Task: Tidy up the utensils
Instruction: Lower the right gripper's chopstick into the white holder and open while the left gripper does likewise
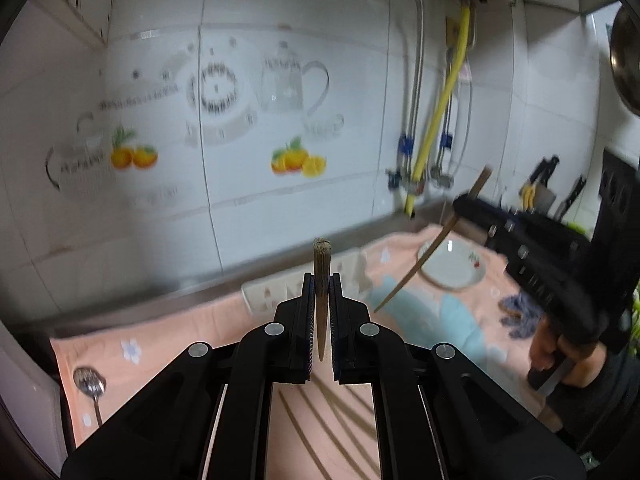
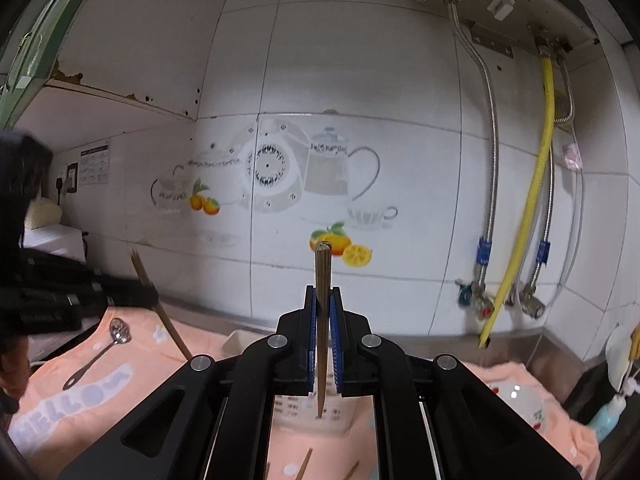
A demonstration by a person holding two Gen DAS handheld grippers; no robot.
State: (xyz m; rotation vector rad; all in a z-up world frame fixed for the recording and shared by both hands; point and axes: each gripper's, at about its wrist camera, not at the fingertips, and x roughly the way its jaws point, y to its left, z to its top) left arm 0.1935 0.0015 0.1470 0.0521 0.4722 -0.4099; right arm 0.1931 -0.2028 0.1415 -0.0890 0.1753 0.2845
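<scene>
Left wrist view: looks forward along the left gripper point(image 1: 320, 316), raised above the peach towel point(image 1: 168, 340) and aimed slightly downward at the tiled wall point(image 1: 280, 20); the right gripper point(image 1: 460, 204) is seen at its right edge. Right wrist view: aimed nearly level at the same wall from farther right, the left gripper point(image 2: 152, 294) caught at its left edge. Shared by both: fruit decals point(image 1: 298, 158) point(image 2: 340, 244), yellow hose point(image 1: 440, 108) point(image 2: 528, 216), slotted spoon point(image 1: 90, 382) point(image 2: 120, 332), white plate point(image 1: 452, 264) point(image 2: 520, 404).

Two held chopsticks point(image 1: 322, 280) point(image 1: 436, 240), one spoon point(image 1: 90, 384), one bowl point(image 1: 452, 268).

Home kitchen: tiled wall point(image 2: 360, 60), gas hose point(image 2: 536, 184), knives point(image 1: 540, 192).
</scene>
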